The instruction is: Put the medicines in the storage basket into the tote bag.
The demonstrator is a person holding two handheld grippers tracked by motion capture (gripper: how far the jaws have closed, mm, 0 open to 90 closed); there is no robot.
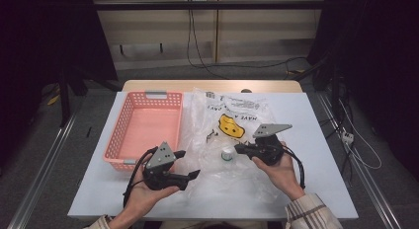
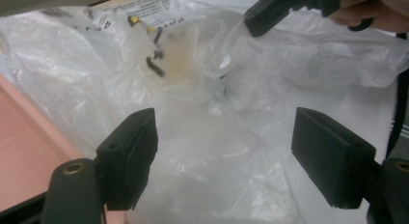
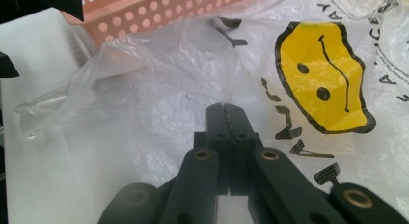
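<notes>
White desk (image 1: 296,189) carries a clear smiley-printed plastic bag (image 1: 232,140); right tool (image 1: 237,149) pinches its film shut; left tool (image 1: 189,164), jaws wide, approaches; next, probably grip the opposite edge.

A thin clear plastic bag (image 1: 232,135) lies crumpled and spread flat over the middle of the white table (image 1: 316,140), its left edge just beside the pink basket (image 1: 143,128). It carries a yellow smiley face (image 3: 323,84) with black letters around it, and the film is wrinkled with one fold pinched up into a small ridge. Inside the bag, under the film, sits a small round white object (image 1: 227,154); what it is I cannot tell.
</notes>
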